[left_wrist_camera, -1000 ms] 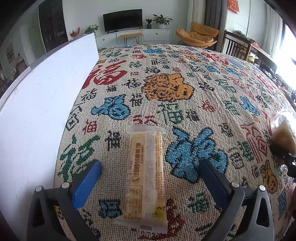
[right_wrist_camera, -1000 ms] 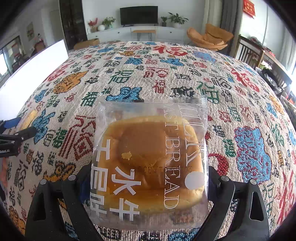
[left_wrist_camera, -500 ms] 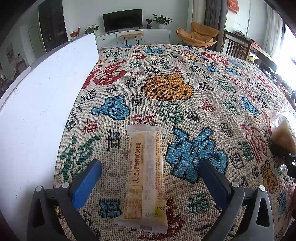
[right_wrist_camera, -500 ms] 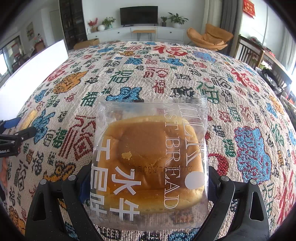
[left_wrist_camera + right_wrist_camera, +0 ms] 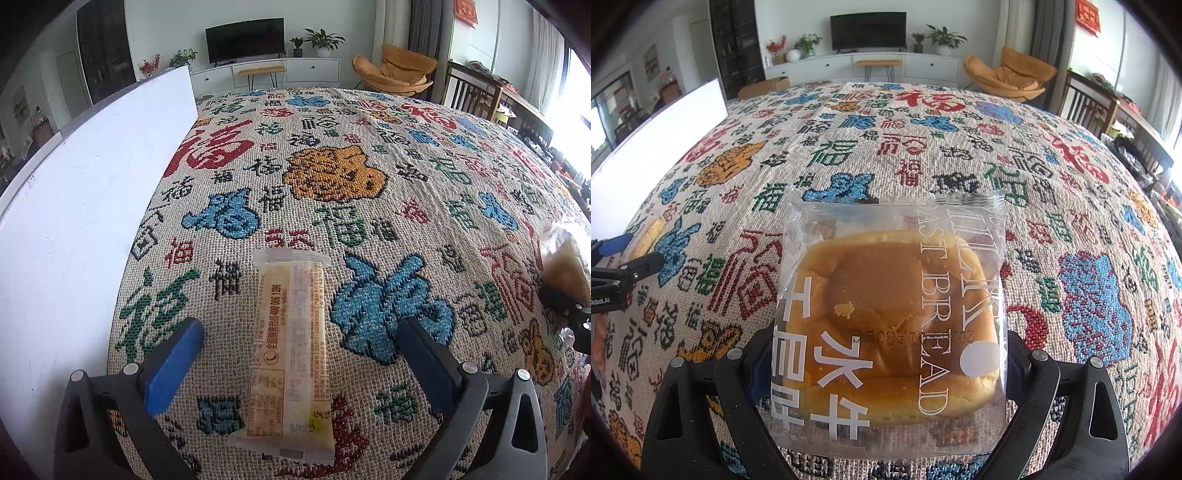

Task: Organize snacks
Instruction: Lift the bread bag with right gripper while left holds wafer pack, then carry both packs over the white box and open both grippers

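Note:
A long yellow snack bar (image 5: 290,350) in a clear wrapper lies flat on the patterned tablecloth (image 5: 332,177), lengthwise between the fingers of my left gripper (image 5: 295,343), which is open and not touching it. A clear-wrapped milk toast bread (image 5: 890,314) lies between the fingers of my right gripper (image 5: 886,354). Its jaws stand wide at the packet's sides, and the packet hides the pads. The bread also shows at the right edge of the left wrist view (image 5: 565,269). The left gripper shows at the left edge of the right wrist view (image 5: 624,258).
A tall white board (image 5: 85,192) stands along the table's left side, close to the left gripper. A living room with TV stand, orange chair (image 5: 399,70) and wooden chairs (image 5: 1097,103) lies beyond the table.

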Action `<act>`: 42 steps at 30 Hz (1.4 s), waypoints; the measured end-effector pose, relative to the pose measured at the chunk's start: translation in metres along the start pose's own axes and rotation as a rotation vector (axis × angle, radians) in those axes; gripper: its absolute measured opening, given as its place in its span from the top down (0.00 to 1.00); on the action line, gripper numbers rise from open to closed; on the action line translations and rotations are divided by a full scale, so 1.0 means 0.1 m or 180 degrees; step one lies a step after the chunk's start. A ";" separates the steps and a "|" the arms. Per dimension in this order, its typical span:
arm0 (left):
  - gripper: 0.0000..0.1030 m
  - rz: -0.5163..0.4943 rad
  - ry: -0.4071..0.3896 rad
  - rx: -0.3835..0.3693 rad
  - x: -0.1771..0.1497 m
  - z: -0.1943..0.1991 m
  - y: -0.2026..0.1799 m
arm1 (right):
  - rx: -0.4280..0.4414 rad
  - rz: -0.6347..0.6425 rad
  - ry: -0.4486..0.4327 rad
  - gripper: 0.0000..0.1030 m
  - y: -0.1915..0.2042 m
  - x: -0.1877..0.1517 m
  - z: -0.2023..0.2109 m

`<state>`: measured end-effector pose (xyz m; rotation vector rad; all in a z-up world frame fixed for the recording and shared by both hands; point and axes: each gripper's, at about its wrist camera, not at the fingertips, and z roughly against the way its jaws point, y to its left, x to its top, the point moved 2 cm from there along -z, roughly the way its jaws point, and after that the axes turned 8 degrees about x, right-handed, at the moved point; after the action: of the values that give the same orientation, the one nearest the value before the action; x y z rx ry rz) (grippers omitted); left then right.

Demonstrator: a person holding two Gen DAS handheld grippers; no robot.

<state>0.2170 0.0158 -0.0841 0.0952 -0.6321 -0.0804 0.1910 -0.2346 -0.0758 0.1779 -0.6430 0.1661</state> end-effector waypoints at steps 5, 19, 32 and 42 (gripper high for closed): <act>0.00 0.0000 0.0000 0.0000 0.00 0.00 0.00 | 0.0000 0.0000 0.0000 0.08 0.00 0.01 -0.01; 0.00 0.0000 0.0000 0.0000 0.00 0.00 0.00 | 0.0000 0.0001 -0.0002 0.08 0.00 0.00 -0.01; 0.00 -0.0103 0.0210 -0.0200 0.05 -0.02 0.04 | 0.0002 -0.0003 0.0006 0.08 0.00 -0.01 0.01; 0.23 -0.0334 0.0361 -0.0187 0.05 0.05 -0.03 | 0.0319 -0.0072 0.0695 0.09 -0.03 0.29 0.11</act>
<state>0.2178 0.0116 -0.0780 0.0756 -0.5110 -0.1936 0.2075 -0.2369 -0.0498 0.2597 -0.4154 0.1933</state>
